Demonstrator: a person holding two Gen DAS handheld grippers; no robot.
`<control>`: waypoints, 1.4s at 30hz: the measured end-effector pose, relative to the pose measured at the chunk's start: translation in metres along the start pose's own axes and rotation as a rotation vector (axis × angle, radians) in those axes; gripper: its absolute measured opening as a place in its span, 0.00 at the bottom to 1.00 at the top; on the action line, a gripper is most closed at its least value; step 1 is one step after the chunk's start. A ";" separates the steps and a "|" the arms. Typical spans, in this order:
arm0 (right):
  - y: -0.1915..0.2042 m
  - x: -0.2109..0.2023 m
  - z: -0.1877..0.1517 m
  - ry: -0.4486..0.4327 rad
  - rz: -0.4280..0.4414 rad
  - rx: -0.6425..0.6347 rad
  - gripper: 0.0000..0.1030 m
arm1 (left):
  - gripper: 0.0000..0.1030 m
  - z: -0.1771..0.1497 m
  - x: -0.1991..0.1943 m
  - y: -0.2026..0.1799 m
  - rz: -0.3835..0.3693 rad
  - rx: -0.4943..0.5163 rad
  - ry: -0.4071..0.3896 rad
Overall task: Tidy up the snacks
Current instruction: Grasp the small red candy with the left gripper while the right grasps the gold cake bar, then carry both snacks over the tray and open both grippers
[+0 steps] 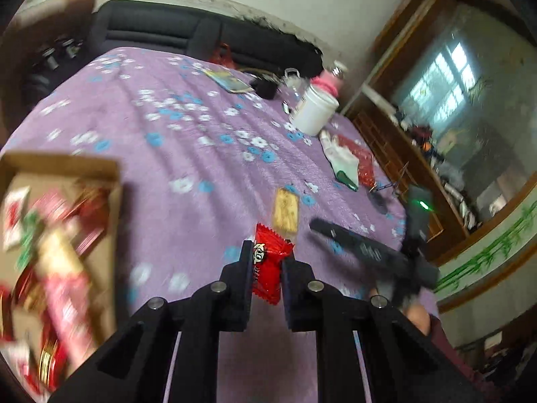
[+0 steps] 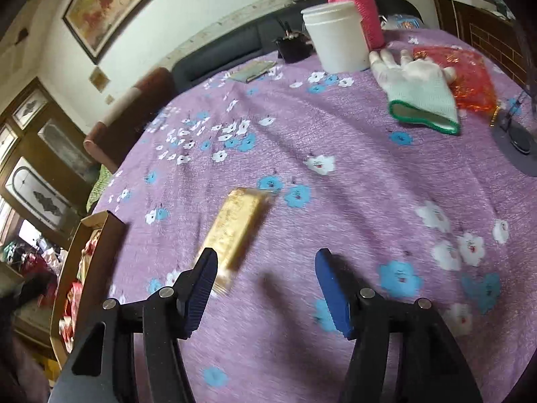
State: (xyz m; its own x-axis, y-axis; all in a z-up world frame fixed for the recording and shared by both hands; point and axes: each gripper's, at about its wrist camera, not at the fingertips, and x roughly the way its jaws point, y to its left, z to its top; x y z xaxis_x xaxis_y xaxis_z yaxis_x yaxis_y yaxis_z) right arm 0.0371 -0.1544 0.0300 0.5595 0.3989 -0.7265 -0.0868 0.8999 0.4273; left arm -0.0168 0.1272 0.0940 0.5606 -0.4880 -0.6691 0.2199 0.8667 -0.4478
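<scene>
My left gripper is shut on a red snack packet and holds it above the purple flowered tablecloth. A cardboard box with several snack packets lies at the left; its edge also shows in the right wrist view. A golden wrapped snack bar lies on the cloth just beyond the left gripper. In the right wrist view the bar lies just ahead of the left finger. My right gripper is open and empty above the cloth; it shows in the left wrist view at right.
A white tub, a pink-sleeved bottle, a white glove and a red bag lie at the far right. A dark stand base sits at the right edge. A dark sofa is behind the table.
</scene>
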 end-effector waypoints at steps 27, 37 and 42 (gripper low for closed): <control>0.148 -0.019 -0.021 0.005 -0.046 -0.253 0.35 | 0.14 -0.098 -0.140 0.156 0.182 -0.316 -0.207; 0.276 0.003 -0.071 0.124 0.179 -0.466 0.36 | 0.14 -0.056 -0.126 0.179 0.264 -0.257 -0.163; 0.327 0.029 -0.102 0.185 0.228 -0.568 0.36 | 0.14 -0.023 -0.108 0.203 0.236 -0.276 -0.125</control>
State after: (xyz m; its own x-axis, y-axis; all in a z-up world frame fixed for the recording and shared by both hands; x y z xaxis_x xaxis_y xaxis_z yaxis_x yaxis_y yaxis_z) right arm -0.0586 0.1697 0.0939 0.3281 0.5693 -0.7538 -0.6385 0.7217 0.2672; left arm -0.0513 0.3537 0.0620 0.6665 -0.2469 -0.7034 -0.1410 0.8847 -0.4442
